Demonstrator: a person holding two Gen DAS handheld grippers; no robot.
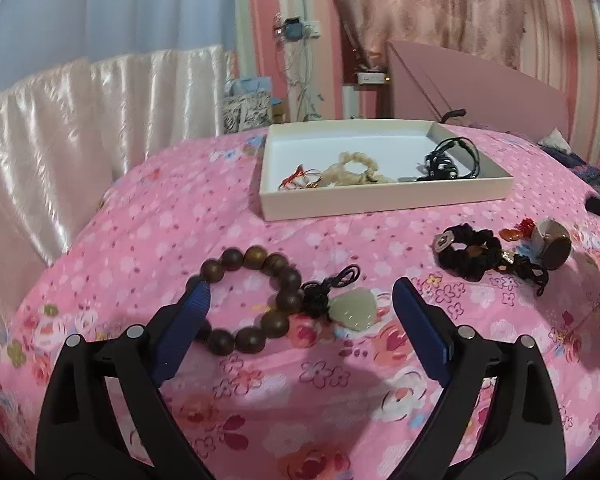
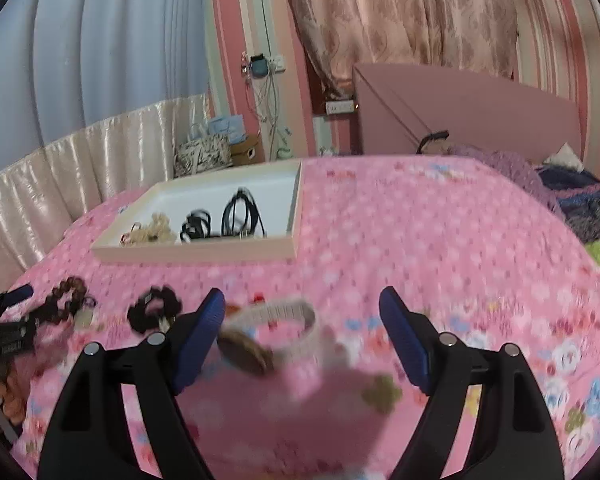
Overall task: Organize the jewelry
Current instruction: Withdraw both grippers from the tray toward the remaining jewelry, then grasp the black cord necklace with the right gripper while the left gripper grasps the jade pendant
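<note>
The left tool (image 1: 302,294) points downward at a slant, its blue-padded fingers (image 1: 418,320) spread wide with nothing pinched between them. The right tool (image 2: 302,304) is angled down likewise — fingers apart (its view is blurred), gripping nothing.
</note>
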